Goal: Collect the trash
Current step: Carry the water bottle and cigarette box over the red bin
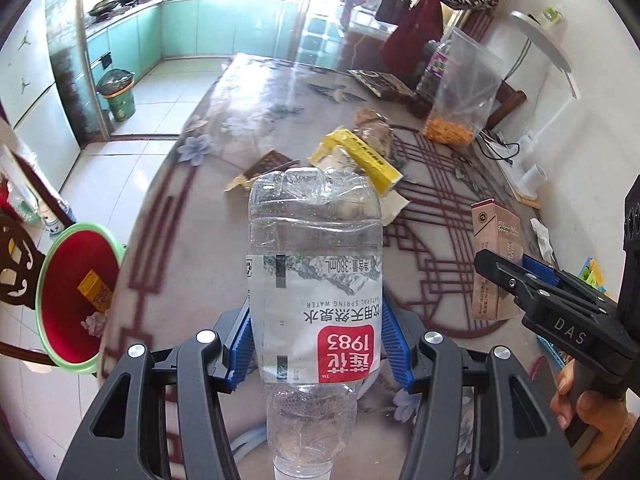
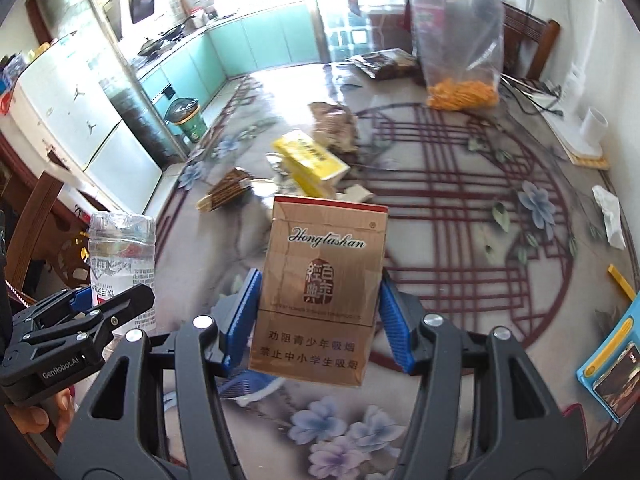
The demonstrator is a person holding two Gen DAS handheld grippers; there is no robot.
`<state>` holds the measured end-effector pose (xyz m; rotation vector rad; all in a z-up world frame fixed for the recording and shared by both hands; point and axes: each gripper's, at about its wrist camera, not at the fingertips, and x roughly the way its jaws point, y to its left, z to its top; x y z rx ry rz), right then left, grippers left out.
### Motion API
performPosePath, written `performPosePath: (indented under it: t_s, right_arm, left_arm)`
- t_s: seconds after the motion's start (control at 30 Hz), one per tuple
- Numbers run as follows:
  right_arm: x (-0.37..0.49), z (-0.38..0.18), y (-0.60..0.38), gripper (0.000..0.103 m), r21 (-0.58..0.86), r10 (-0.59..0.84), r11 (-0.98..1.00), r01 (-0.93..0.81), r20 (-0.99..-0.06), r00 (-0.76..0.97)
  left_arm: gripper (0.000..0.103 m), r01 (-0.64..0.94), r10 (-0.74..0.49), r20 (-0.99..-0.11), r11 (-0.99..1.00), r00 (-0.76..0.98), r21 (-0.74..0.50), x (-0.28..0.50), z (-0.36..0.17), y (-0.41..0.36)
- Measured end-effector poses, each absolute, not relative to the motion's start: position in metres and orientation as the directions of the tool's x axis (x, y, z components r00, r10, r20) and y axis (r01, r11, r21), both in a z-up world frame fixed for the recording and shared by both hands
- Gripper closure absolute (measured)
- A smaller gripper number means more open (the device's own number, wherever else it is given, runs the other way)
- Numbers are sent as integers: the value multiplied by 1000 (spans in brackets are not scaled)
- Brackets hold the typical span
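Blue pads of the left gripper (image 1: 316,344) clamp a clear plastic bottle (image 1: 314,280) above the table (image 1: 208,240). Beside it, the right gripper (image 2: 318,320) jaws pinch a tan cigarette pack (image 2: 320,288).

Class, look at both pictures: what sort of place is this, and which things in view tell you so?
Most likely a home's dining area opening onto a kitchen: a patterned dining table littered with wrappers, turquoise kitchen cabinets with pans on the stove, and a white fridge.
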<state>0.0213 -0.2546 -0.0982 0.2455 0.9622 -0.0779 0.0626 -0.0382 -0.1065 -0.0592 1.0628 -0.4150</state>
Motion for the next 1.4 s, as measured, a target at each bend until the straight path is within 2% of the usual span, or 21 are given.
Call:
performPosePath:
  t_s: [0.57, 1.1, 1.4]
  right_arm:
    - [45, -86, -123, 48, 135, 27, 981, 142, -811, 585]
    - [54, -76, -55, 48, 99, 2, 987, 130, -805, 593]
    - [58, -79, -30, 48, 105, 28, 990, 98, -811, 584]
  left_arm:
    - [51, 288, -386, -829, 914, 405, -285, 79, -113, 86]
    - [51, 342, -442, -815, 883, 375, -322, 96, -120, 128]
    - [51, 305, -416, -825, 900, 382, -312, 103, -126, 152]
